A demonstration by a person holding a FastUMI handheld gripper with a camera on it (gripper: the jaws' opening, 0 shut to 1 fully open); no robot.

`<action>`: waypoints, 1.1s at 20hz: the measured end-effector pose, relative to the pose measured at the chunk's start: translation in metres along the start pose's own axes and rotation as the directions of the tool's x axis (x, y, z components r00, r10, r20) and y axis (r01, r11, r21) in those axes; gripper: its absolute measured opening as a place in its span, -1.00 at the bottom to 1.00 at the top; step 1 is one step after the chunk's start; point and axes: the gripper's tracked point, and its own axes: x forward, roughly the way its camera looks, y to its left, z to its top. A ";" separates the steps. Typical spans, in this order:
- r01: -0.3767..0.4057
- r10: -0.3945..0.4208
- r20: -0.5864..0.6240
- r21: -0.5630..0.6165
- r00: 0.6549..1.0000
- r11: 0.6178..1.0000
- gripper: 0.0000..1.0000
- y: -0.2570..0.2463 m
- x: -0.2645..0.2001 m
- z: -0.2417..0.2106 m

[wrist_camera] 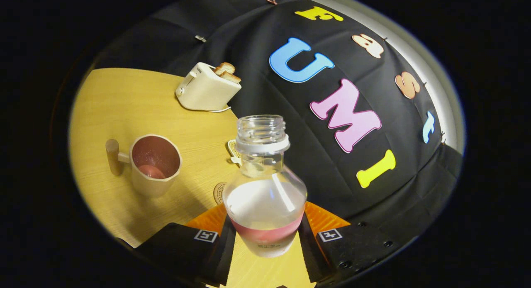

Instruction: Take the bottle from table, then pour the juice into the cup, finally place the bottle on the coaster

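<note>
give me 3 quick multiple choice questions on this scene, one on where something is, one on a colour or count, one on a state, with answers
1. Where is the toaster?
A. beyond the cup, near the booth wall
B. between the fingers
C. inside the cup

2. How many slices of toast stick out of the toaster?
A. none
B. two
C. five

3. What state is the bottle in?
A. capped, lying on the table
B. open-mouthed, gripped by the gripper
C. upside down in the cup

Answers: 1 A, it sits at the table's far edge by the wall. 2 B, two browned slices show on top. 3 B, the neck has no cap and both fingers press its sides.
</note>
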 end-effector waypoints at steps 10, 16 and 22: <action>0.029 -0.017 0.043 -0.318 0.999 0.948 0.44 0.019 0.023 0.011; 0.019 0.026 0.085 -0.490 0.996 0.871 0.44 0.035 0.033 0.021; 0.053 0.019 0.108 -0.623 0.994 0.781 0.44 0.040 0.041 0.024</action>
